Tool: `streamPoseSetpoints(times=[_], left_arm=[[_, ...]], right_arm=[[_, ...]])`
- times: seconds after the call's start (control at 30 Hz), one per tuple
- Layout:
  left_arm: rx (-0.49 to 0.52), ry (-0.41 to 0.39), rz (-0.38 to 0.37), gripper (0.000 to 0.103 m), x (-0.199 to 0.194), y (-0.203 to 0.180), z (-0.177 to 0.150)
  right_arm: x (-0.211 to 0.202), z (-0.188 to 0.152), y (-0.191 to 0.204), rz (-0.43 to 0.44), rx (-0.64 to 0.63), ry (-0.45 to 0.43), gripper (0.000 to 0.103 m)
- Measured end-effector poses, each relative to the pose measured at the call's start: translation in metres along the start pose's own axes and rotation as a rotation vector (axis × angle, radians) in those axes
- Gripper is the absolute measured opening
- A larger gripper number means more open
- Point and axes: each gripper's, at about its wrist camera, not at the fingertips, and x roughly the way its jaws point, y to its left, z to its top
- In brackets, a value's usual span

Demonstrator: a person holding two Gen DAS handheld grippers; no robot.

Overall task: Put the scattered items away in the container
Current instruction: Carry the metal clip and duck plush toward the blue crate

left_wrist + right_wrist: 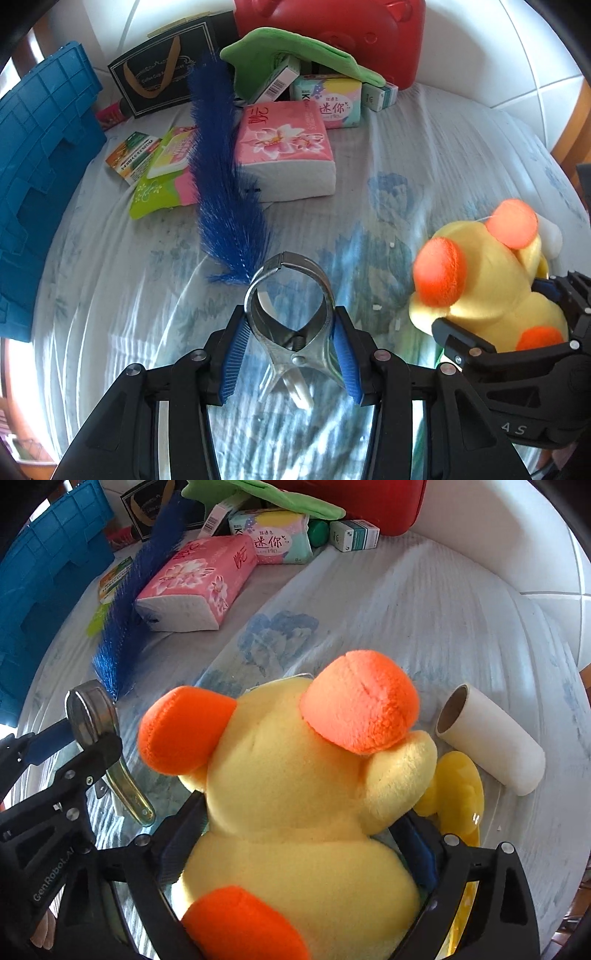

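Observation:
My left gripper (291,328) is shut on a metal clamp-like tool (291,295), its looped jaws pointing forward above the bed sheet; the same tool (92,709) shows at the left of the right wrist view. My right gripper (295,834) is shut on a yellow plush duck (295,782) with orange feet, also seen at the right as the duck (487,273) in the left wrist view. The blue plastic crate (40,177) stands at the far left. A blue feather (225,177) lies ahead of the tool.
On the sheet lie a pink tissue pack (284,147), a green-pink wipes pack (166,173), a small snack box (131,155), a black gift bag (162,74), a green cloth (295,55), a red case (332,29), small boxes and a white roll (487,734).

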Motion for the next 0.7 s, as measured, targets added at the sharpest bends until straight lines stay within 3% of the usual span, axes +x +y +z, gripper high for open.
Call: streamPoseSetpoints(times=[0.17, 0.7], left_arm=[[-0.004, -0.046, -0.012, 0.044, -0.020, 0.007, 0.000], [0.015, -0.240, -0.009, 0.044, -0.129, 0.049, -0.031]], right_arm=[[-0.022, -0.004, -0.002, 0.047, 0.046, -0.125, 0.074], [-0.147, -0.056, 0.031, 0.042, 0.103, -0.476, 0.069]])
